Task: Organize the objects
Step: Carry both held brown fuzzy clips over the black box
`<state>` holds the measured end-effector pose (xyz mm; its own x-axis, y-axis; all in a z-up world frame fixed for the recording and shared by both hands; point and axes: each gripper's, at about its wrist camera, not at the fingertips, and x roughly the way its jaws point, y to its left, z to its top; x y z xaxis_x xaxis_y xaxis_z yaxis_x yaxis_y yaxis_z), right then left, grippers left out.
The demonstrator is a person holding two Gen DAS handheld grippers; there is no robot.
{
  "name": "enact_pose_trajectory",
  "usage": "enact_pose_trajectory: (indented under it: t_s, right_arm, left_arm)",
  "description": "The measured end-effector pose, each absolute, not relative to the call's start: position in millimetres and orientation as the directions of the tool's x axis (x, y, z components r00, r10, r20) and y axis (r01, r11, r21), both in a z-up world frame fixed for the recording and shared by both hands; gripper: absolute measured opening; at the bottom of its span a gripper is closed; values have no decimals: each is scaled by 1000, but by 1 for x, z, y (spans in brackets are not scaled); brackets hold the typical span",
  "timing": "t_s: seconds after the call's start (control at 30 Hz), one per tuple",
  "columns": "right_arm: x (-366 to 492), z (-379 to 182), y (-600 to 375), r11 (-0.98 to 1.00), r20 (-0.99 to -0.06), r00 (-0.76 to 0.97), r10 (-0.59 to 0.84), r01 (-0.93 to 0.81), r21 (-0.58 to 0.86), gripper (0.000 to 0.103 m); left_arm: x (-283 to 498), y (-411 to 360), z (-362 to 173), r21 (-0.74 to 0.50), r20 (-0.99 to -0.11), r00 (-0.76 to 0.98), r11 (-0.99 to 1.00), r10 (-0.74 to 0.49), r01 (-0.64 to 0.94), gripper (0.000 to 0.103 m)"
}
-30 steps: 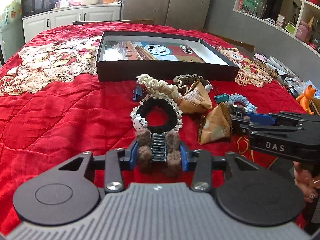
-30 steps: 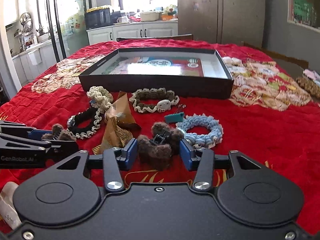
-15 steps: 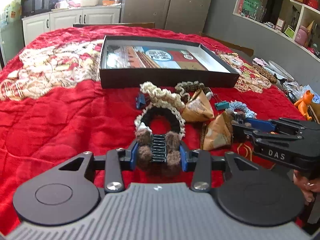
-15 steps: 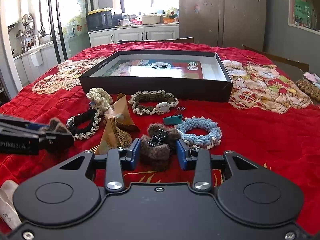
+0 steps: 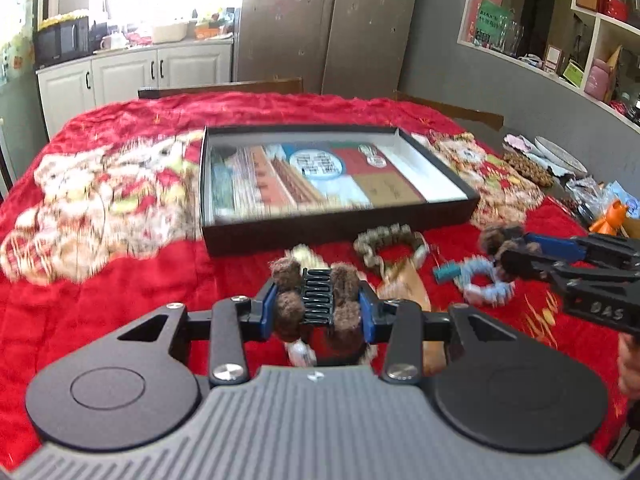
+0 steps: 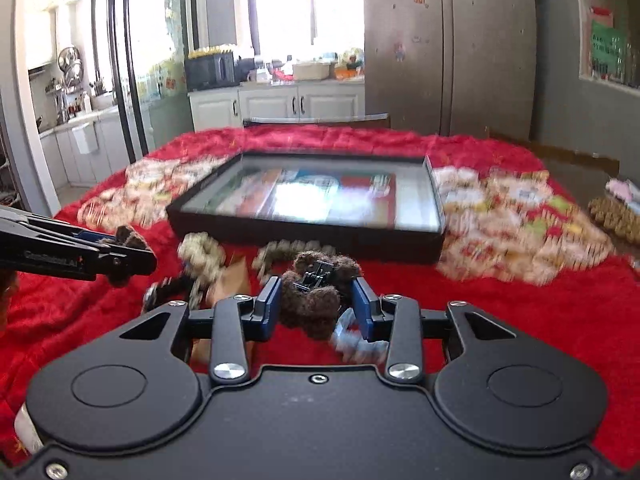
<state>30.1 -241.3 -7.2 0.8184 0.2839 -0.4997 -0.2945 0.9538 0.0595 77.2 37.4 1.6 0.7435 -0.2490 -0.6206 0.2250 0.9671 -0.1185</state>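
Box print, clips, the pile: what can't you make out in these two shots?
- Box print: motion blur in both views, lettering unreadable.
- Pile under left gripper: hidden by its brown clip.
- Blue ring, right view: mostly behind right gripper.

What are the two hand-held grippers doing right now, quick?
Left hand-held gripper: closed on a brown fuzzy hair claw.
Right hand-held gripper: closed on another brown fuzzy hair claw.

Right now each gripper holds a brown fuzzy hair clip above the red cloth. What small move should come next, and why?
Probably carry both forward over the black box. The left gripper and right gripper each grip a fuzzy clip, lifted, and the box lies open just ahead.
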Motion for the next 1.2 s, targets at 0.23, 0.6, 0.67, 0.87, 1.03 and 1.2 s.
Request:
enact_pose_trajectory:
  t_s: [0.23,0.6,0.67,0.87,1.03,1.2]
  right_arm:
    - [64,22,-250,955,-451,846,287,-290,63,36]
    - [129,23,-234,950,-466,835,292,-311,37,36]
    - [144,21,-230,951,-466,837,286,-309,29,36]
    - [191,11,-221,951,-474,830,293,-305,55,36]
    - [226,1,-208,948,-489,819,300,-311,59,36]
    - [255,-11,-195,950,-500,817,287,-312,35,36]
  left_arm:
    - [120,38,15,-89,-613,760,975,-217,205,44]
    - [180,35,19,-33,-600,786,986,-152,165,44]
    - [192,33,17,-27,-600,789,988,-136,151,44]
    - [225,32,10,-55,-598,789,990,-138,131,44]
    - [251,26,3,-43,-600,791,992,-122,121,44]
    - [276,20,-7,-40,-607,786,993,-114,113,45]
